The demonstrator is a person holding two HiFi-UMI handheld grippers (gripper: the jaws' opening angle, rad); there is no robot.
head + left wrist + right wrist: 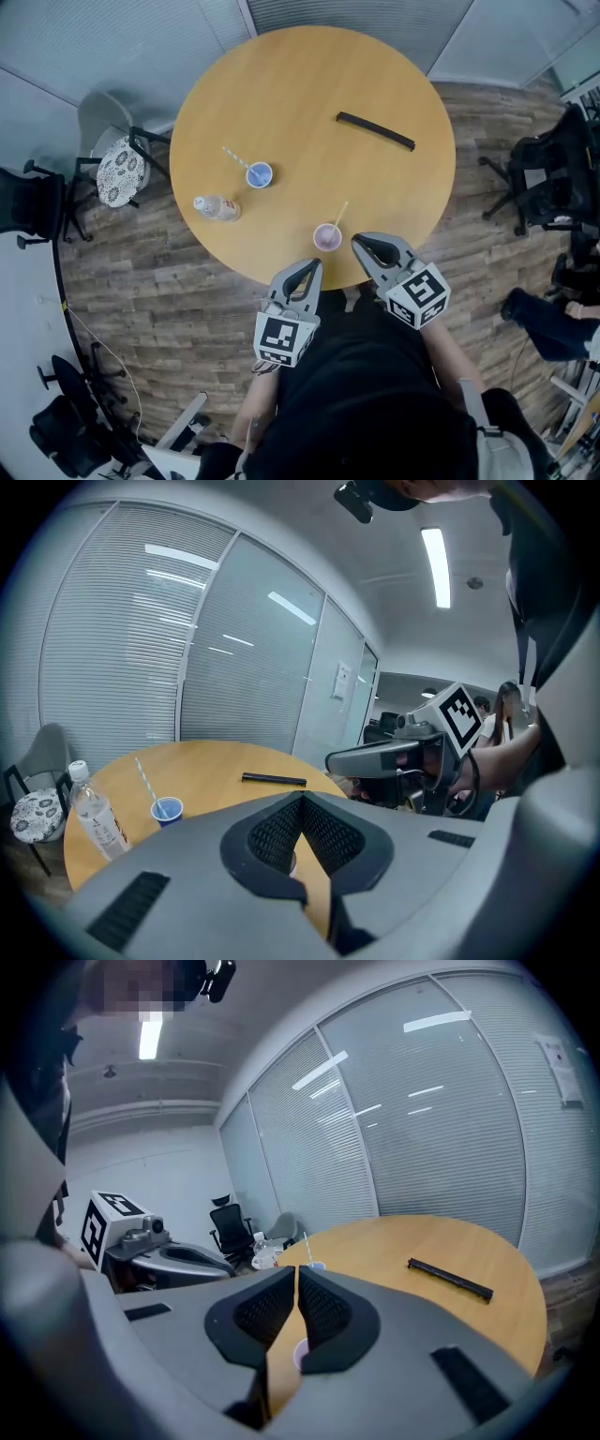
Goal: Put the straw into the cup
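Round wooden table (309, 84): a yellow straw (341, 212) leans from the pink cup (327, 237), seemingly already inside. Near the cup, left gripper (314, 265) and right gripper (359, 241) are pressed together, empty. The straw looks light and crushable, so pinch it gently mid-length.

We hold both grippers close in front of our body, pointing forward and angled slightly toward each other. Our left gripper (312, 269) has its jaws pressed together on nothing. Our right gripper (360, 244), just beside it, is closed and empty too.

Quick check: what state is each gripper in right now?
Left gripper: shut, jaws together, holding nothing.
Right gripper: shut, jaws together, holding nothing.
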